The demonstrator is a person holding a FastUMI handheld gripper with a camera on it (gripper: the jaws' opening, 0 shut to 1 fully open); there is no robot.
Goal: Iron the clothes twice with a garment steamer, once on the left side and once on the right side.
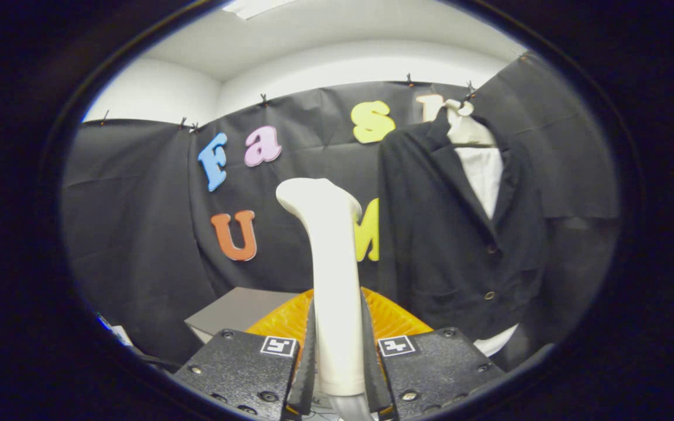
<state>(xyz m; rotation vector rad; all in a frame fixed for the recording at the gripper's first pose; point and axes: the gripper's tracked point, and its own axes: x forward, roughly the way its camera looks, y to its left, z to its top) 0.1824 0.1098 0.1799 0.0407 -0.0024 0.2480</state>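
A grey box-shaped block [233, 310] sits low beside an orange ribbed plastic piece [392, 318]. The hand-held gripper [337, 374] pinches the white plastic garment steamer [331, 275] by its handle; its long axis stands upright, head hooked leftward. Right of it, beyond the fingers, hangs a black buttoned jacket [448, 245] over a white shirt [483, 175].

A garment steamer [331, 275] stands upright, clamped between the gripper [338, 362] fingers. Behind it sits a ridged basket [392, 318], with a box [237, 310] to its left. A jacket [460, 234] hangs to the right, beyond the fingers.
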